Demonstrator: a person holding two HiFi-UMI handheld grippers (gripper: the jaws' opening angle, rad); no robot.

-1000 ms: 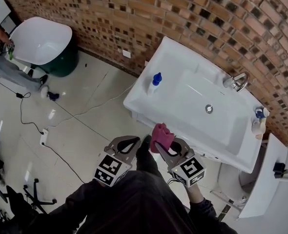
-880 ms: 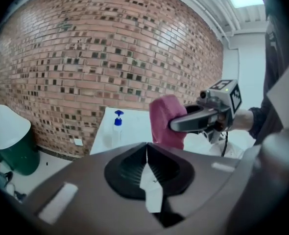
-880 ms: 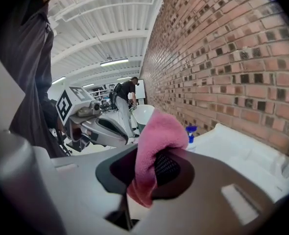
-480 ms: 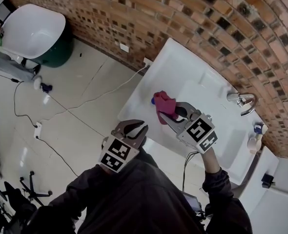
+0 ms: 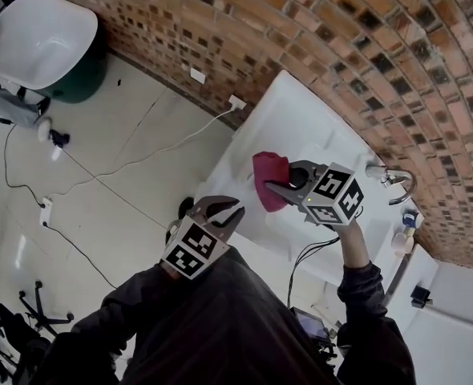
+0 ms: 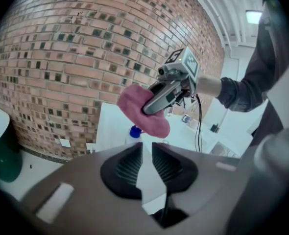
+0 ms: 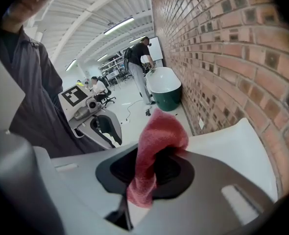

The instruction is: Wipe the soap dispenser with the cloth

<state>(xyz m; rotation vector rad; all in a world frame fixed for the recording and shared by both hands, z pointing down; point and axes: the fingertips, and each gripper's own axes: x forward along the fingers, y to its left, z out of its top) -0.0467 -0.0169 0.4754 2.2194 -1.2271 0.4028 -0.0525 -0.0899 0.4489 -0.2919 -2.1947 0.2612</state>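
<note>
**First:** Black ribbed pads (image 6: 129, 165) are seen nearest, on the left gripper (image 6: 147, 155). How are its jaws found?

**Second:** They are held a narrow slit apart, and nothing is caught between them. Only white sink surface is seen through the gap. The gripper is held at the near edge of the sink (image 5: 285, 127).

**First:** And the right gripper (image 5: 275, 186)?

**Second:** Its jaws are closed on the pink cloth (image 7: 156, 138). A bunch is pushed out past the tips and a tail is left hanging behind them. It is held just beyond the left gripper, above the sink top.

**First:** Where is the soap dispenser (image 6: 134, 131) placed?

**Second:** It is stood on the sink top, behind the cloth. In the left gripper view only its blue cap and a bit of white body are shown under the cloth's lower edge. In the head view it is covered. Whether it is touched by the cloth cannot be told.

**First:** What is seen farther off?

**Second:** A chrome tap (image 5: 394, 184) is mounted at the back of the sink. The brick wall (image 5: 365, 62) is met behind it, and a white bathtub (image 5: 40, 38) is set well apart along that wall.
</note>
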